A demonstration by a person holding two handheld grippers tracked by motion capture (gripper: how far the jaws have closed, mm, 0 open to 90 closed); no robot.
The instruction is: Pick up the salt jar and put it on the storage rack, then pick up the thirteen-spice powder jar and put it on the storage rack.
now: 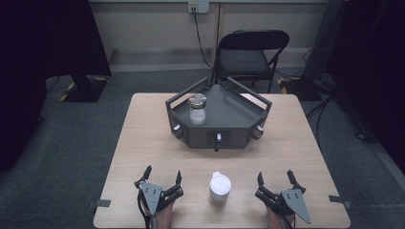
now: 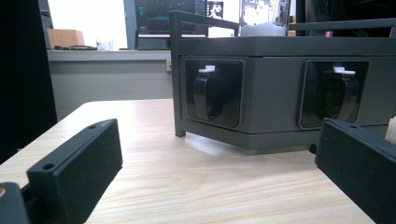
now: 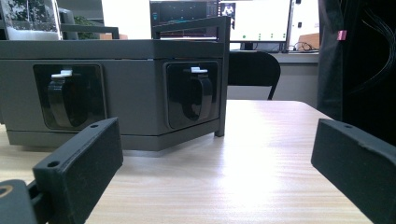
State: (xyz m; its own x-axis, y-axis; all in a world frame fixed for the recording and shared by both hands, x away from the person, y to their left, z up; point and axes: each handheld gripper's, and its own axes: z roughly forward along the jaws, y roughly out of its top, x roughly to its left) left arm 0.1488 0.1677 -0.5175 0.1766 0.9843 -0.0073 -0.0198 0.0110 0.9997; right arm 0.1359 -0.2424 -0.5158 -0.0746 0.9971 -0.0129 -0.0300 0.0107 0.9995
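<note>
Left gripper point(image 1: 163, 175): resting on the table point(image 1: 143, 138) at the near edge, left of the white cup; jaws spread wide, nothing between them.
Right gripper point(image 1: 275, 177): resting on the table at the near edge, right of the cup; jaws likewise released and empty.
White cup point(image 1: 220, 187): upright between my two grippers, near both but touching neither; it carries a white lid with a small tab at its far rim.
Glass jar point(image 1: 197, 109): upright on the left part of the grey tray, metal lid on, some white material in its lower part.
Grey tray point(image 1: 239, 112): angular, railed, set on the far half of the table, well apart from both grippers; black knobs sit in recesses on its front faces point(image 2: 214, 92) point(image 3: 194, 93).
Work done: none that I can judge; cup and jar both stand closed and unheld.
Work left: I judge all of it, beginning with the approach and first grasp. The cup is the nearest item to both grippers and the likely first thing to take.
Clearance: open tabletop around the cup on both sides.
</note>
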